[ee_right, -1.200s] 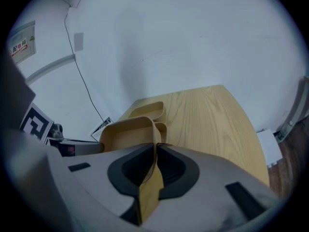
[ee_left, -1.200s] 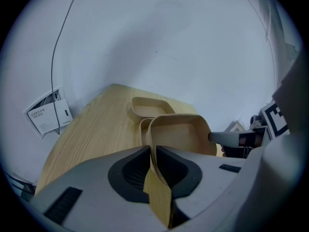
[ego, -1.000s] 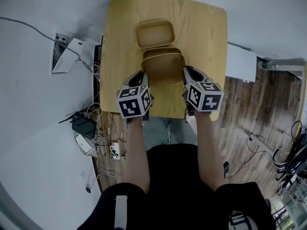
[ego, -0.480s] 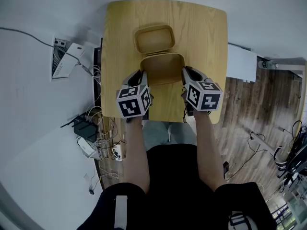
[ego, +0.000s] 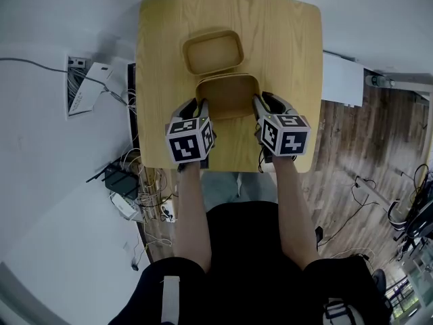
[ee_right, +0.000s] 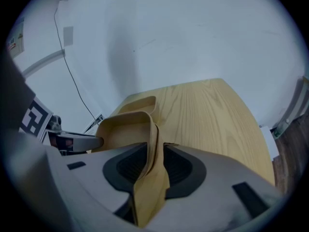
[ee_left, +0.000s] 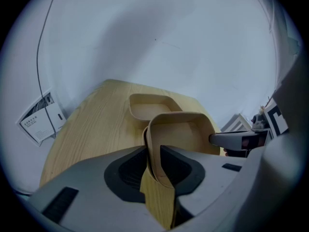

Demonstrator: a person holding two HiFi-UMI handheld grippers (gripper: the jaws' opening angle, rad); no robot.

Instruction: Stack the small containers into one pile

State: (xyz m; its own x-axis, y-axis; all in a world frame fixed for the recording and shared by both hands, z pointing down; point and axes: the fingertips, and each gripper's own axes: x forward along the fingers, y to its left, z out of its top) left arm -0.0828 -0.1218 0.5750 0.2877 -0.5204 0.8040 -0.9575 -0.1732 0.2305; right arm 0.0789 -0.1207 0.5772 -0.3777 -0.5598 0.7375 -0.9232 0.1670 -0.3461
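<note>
Two tan rounded-rectangle containers stand on the wooden table [ego: 284, 39]. The far container [ego: 213, 51] [ee_left: 150, 105] [ee_right: 140, 103] stands free. The near container [ego: 229, 95] [ee_left: 178, 129] [ee_right: 125, 129] rests just in front of it, and its wall looks double-layered. My left gripper [ego: 200, 103] [ee_left: 154, 151] straddles its left wall and my right gripper [ego: 260, 101] [ee_right: 154, 153] its right wall. Both sets of jaws have just been opening. The walls still stand between the pads, with slim gaps beside them.
The table's near edge lies right under both grippers. A white cabinet [ego: 342, 76] stands against the table's right side. Cables, a power strip and a black box [ego: 122, 178] lie on the floor at the left, and papers [ego: 84, 90] lie farther back.
Both grippers have come down a little with the near container, which now sits lower beside the far one. The jaws have gone from pinching its walls to standing loose around them.
</note>
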